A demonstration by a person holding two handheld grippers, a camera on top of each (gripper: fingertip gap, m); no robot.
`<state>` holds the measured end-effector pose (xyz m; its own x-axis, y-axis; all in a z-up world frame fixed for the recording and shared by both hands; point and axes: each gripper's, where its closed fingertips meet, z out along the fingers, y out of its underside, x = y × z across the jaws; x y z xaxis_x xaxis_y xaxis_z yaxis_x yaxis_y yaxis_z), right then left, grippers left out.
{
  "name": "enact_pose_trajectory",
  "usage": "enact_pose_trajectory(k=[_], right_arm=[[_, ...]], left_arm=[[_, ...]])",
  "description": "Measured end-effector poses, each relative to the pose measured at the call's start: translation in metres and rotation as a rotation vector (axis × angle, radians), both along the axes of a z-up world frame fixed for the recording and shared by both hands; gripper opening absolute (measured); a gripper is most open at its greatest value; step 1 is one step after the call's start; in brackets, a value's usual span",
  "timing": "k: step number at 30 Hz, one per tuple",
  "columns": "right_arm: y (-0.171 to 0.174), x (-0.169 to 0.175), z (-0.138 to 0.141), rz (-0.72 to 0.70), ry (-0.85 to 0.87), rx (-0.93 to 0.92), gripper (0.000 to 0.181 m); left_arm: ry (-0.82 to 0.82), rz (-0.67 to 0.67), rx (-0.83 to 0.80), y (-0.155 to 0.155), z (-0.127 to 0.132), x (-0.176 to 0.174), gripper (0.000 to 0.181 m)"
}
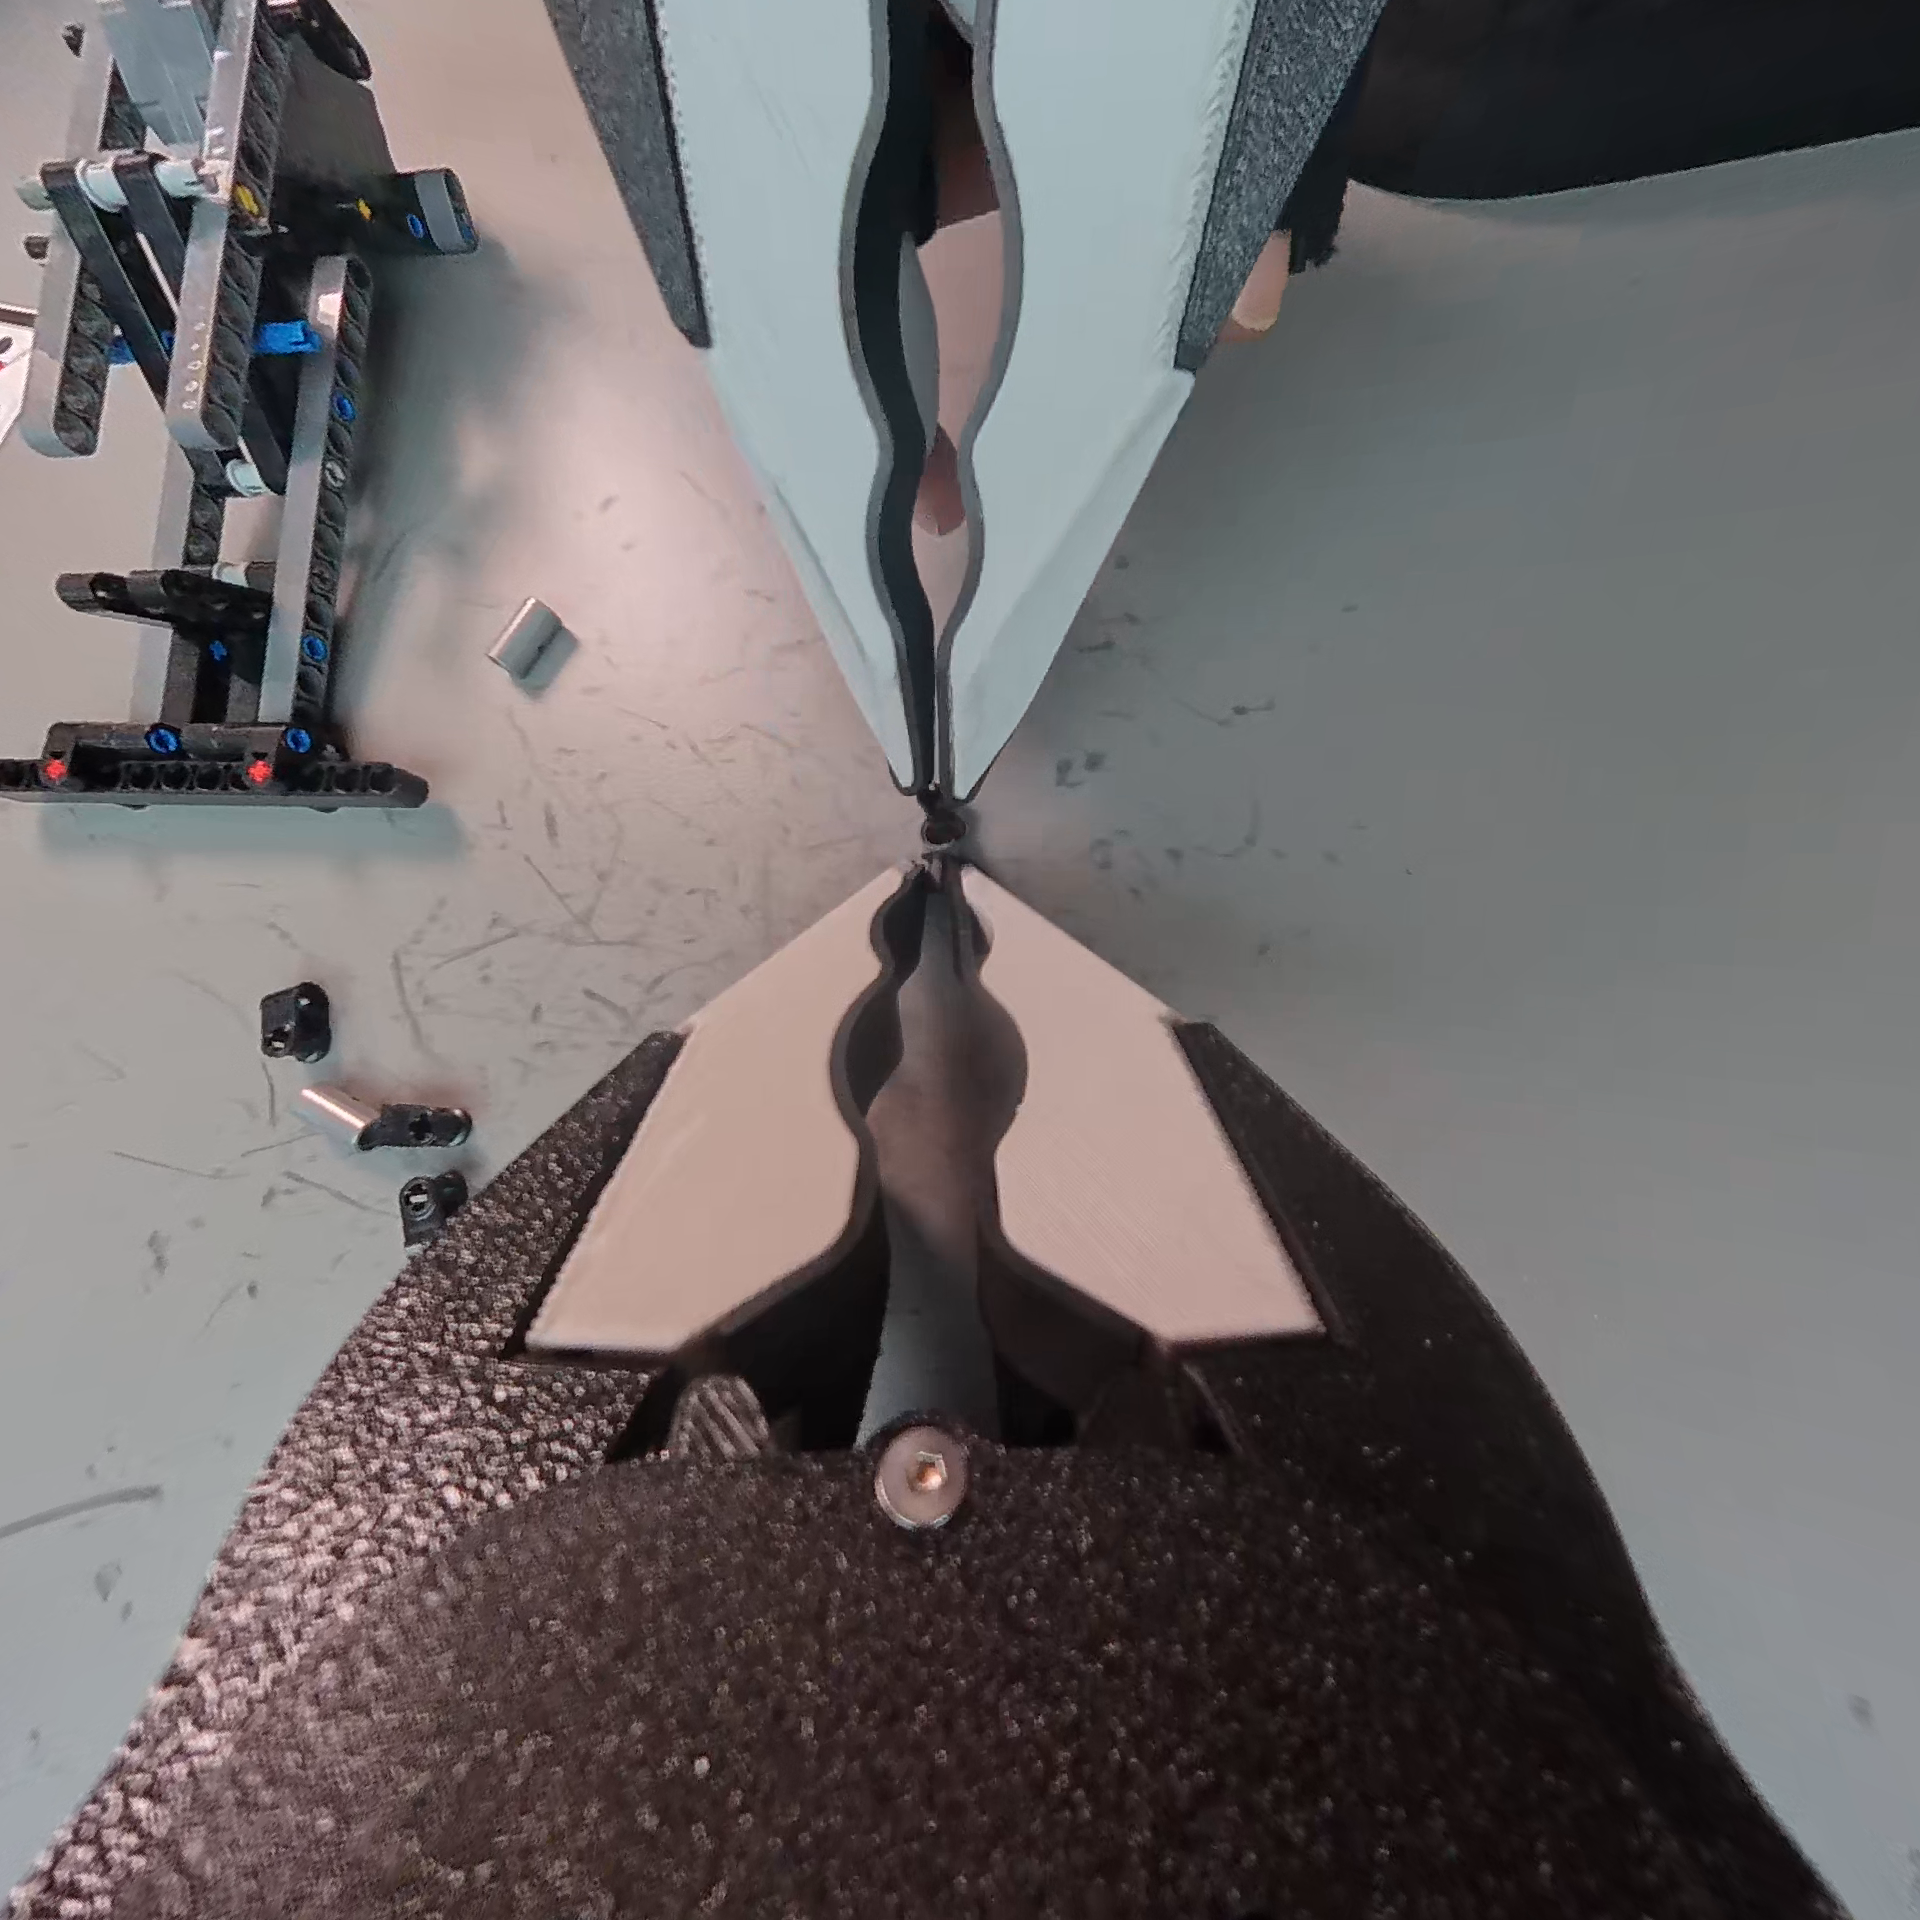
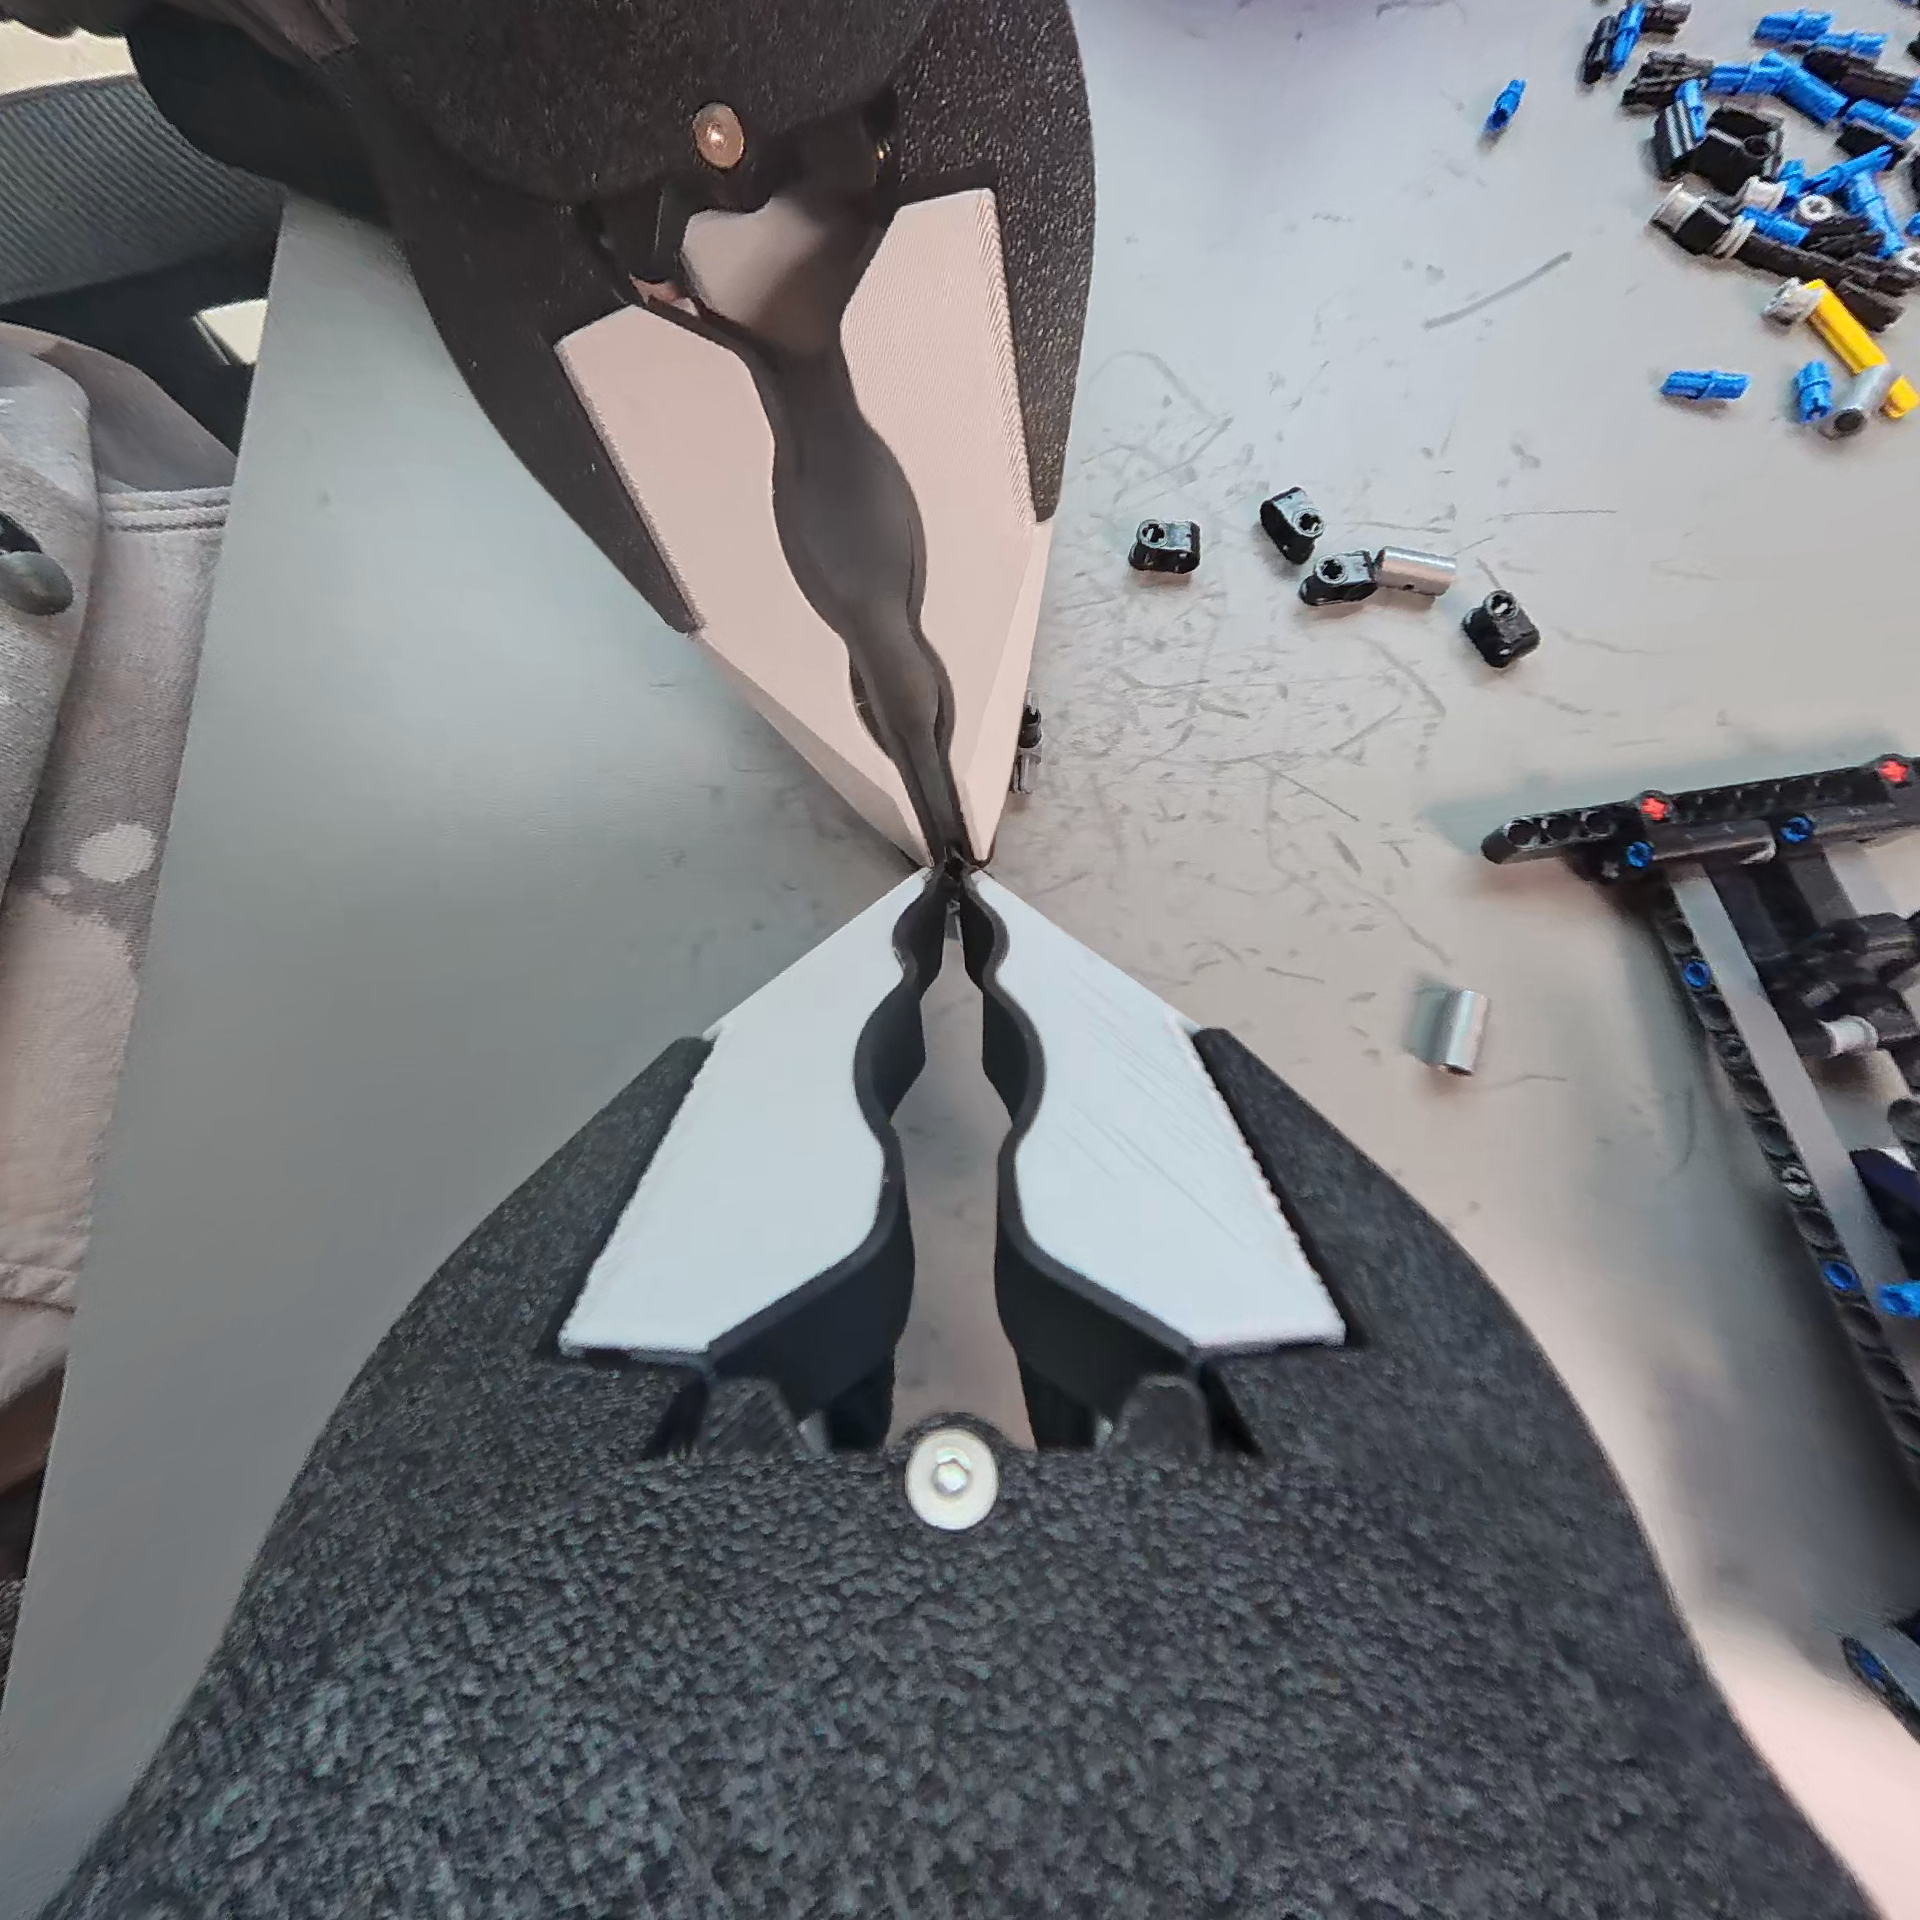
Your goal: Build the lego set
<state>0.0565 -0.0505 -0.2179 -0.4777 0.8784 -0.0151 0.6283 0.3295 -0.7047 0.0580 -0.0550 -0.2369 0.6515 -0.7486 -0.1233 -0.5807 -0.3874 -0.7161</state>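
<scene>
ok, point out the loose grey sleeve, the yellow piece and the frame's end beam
grey sleeve (image 2: 1451,1030), right wrist view, on its side.
yellow piece (image 2: 1844,330), right wrist view, mid-length.
end beam (image 1: 208,777), left wrist view, middle of its holed face.

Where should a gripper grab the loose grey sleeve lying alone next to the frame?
Grip the grey sleeve across its round barrel at mid-length, coming down from above. It lies on its side on the table, apart from the frame and the other parts, so both curved flanks look free. Fingers should probably close crosswise to its axis; along the axis they would only meet the open ends.
</scene>
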Motion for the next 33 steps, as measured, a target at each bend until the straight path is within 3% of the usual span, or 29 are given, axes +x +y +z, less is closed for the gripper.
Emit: enact_pose_trajectory(k=[11,17,25,33], right_arm=[[-0.001,-0.005,0.014,-0.036,0.093,-0.078,0.002],[-0.005,-0.005,0.019,-0.039,0.117,-0.106,0.002],[-0.007,0.001,0.015,0.032,0.035,-0.005,0.010],[-0.012,-0.004,0.014,0.088,-0.004,0.039,0.005]], left_arm=[[-0.101,-0.019,0.013,-0.002,0.015,0.003,0.014],[-0.132,-0.020,0.023,-0.001,0.020,0.004,0.007],[-0.066,-0.055,0.059,-0.004,0.020,0.006,0.006],[-0.053,-0.060,0.051,-0.005,0.018,0.005,0.006]])
